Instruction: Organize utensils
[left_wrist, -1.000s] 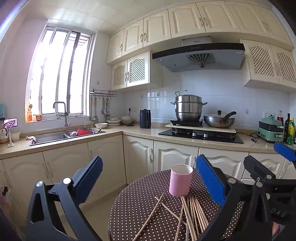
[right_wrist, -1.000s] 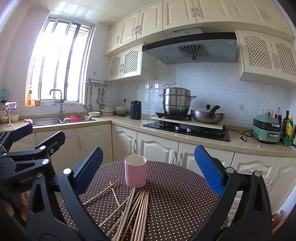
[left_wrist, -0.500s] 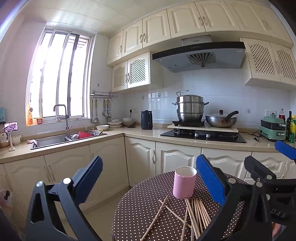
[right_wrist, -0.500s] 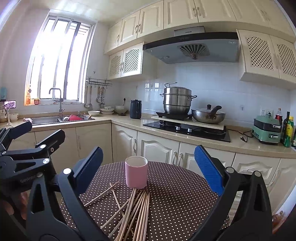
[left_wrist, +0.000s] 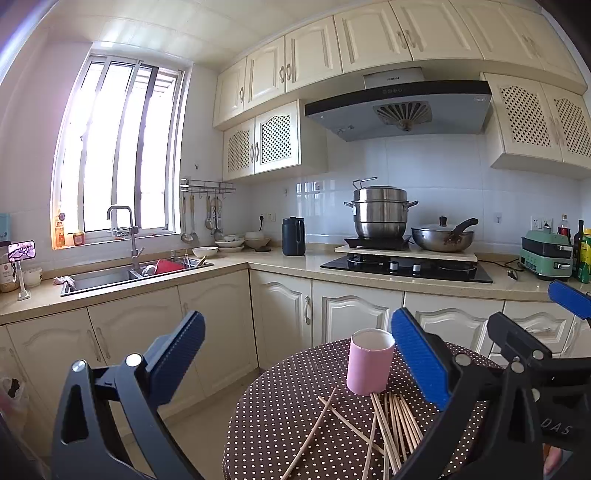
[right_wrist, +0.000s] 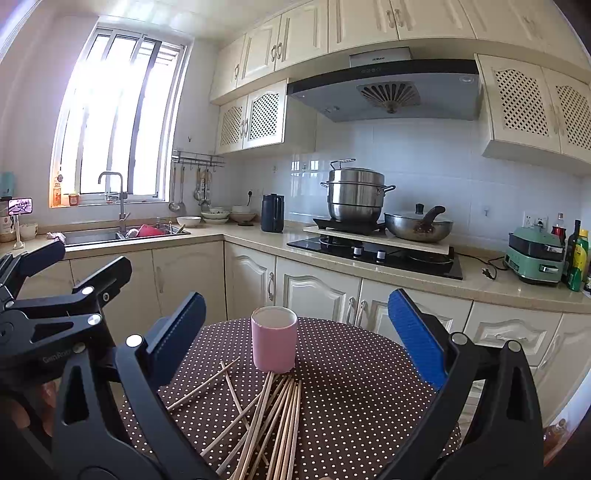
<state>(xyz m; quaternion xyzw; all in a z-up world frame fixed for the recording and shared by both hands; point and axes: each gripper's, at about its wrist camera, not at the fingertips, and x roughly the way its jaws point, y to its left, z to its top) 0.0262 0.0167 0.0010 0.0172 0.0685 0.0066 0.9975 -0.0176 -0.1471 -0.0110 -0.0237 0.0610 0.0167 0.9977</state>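
While both grippers, left (left_wrist: 297, 356) and right (right_wrist: 295, 332), hung spread and empty, I judged pickup pending: pinch scattered wooden chopsticks (right_wrist: 275, 417), load pink cylindrical cup (right_wrist: 274, 339)

The chopsticks (right_wrist: 280, 421) run off the bottom edge, near ends unseen.

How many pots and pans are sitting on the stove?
2: a tall stacked steel steamer pot at the left of the stove, and a lidded wok with a dark handle just right of it.
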